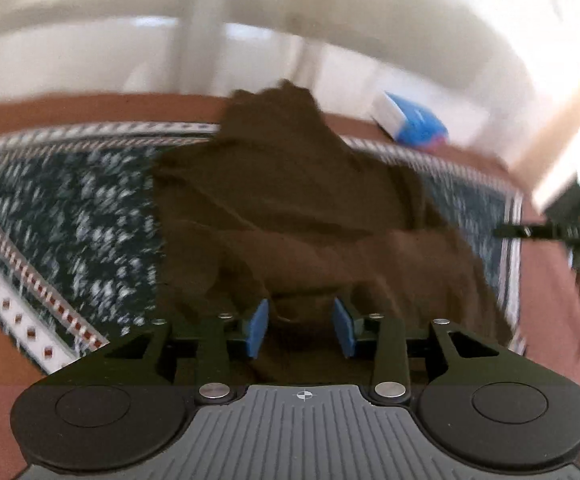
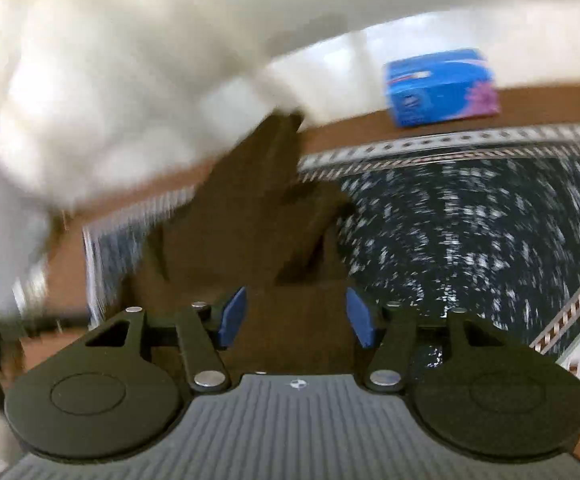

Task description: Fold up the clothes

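Left wrist view shows the left gripper with its blue pads spread apart, and the brown garment running from between those pads out across the patterned cloth on the table; the cloth sits in the gap and seems to brush the pads, though they do not clamp it. The garment lies rumpled, with ridges and a raised peak at its far end, near a blue box by the table's back edge. Right wrist view shows the right gripper, its jaws likewise parted, with the same brown garment bunched between and beyond them, slanting up to the left. Both pictures are smeared by motion. By my reading, the pair of grippers is either settling on an edge to take hold or letting go after laying the cloth down; the frames fit both. Any coming fold would need a flatter garment and a matched hold on two corners.
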Action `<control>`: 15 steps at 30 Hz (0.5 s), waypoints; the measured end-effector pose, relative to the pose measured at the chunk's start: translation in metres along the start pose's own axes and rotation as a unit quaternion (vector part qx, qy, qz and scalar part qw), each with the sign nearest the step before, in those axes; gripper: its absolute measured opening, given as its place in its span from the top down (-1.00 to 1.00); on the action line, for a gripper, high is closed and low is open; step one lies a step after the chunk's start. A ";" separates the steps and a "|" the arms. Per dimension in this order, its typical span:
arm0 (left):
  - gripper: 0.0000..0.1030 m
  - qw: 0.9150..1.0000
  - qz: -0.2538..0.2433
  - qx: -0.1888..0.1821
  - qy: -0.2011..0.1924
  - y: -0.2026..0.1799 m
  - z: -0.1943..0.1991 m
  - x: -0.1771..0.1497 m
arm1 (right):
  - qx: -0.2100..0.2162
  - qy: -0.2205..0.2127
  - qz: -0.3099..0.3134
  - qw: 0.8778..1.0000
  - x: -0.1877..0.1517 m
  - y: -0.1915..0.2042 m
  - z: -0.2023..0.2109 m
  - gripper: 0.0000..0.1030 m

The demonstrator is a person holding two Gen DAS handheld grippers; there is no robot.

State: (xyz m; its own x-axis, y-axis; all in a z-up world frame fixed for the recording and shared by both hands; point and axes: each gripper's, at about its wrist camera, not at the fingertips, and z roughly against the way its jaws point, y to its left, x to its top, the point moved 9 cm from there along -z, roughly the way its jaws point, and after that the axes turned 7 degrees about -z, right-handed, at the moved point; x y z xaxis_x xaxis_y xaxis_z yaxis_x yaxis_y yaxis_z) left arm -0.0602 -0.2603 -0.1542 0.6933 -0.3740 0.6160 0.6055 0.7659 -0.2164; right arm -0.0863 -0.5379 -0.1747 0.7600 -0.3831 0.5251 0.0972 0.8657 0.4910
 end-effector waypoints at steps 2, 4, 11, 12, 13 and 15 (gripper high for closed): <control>-0.16 0.999 -0.051 0.004 0.007 -0.015 -0.005 -0.002 | -0.015 0.022 0.045 0.999 -0.007 0.008 -0.011 -0.19; -0.16 0.995 -0.102 0.009 0.015 -0.030 -0.010 -0.003 | -0.026 0.040 0.079 0.996 -0.013 0.014 -0.020 -0.19; -0.25 0.988 -0.149 0.011 0.030 -0.041 -0.028 0.002 | -0.023 0.063 0.108 0.992 -0.017 0.024 -0.035 -0.28; -0.25 0.988 -0.149 0.016 0.031 -0.040 -0.032 0.003 | -0.027 0.066 0.109 0.991 -0.017 0.023 -0.037 -0.28; -0.25 0.988 -0.147 0.019 0.033 -0.038 -0.036 0.004 | -0.031 0.066 0.108 0.991 -0.016 0.021 -0.038 -0.28; -0.25 0.990 -0.137 0.022 0.035 -0.034 -0.042 0.007 | -0.030 0.067 0.104 0.992 -0.015 0.019 -0.039 -0.28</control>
State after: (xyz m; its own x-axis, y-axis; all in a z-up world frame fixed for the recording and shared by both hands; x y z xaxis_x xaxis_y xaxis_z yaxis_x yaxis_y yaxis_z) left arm -0.0598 -0.3108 -0.1745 0.5325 -0.6046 0.5924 0.7573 0.6529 -0.0143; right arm -0.0705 -0.5036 -0.2004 0.8460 -0.1508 0.5114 -0.0357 0.9410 0.3366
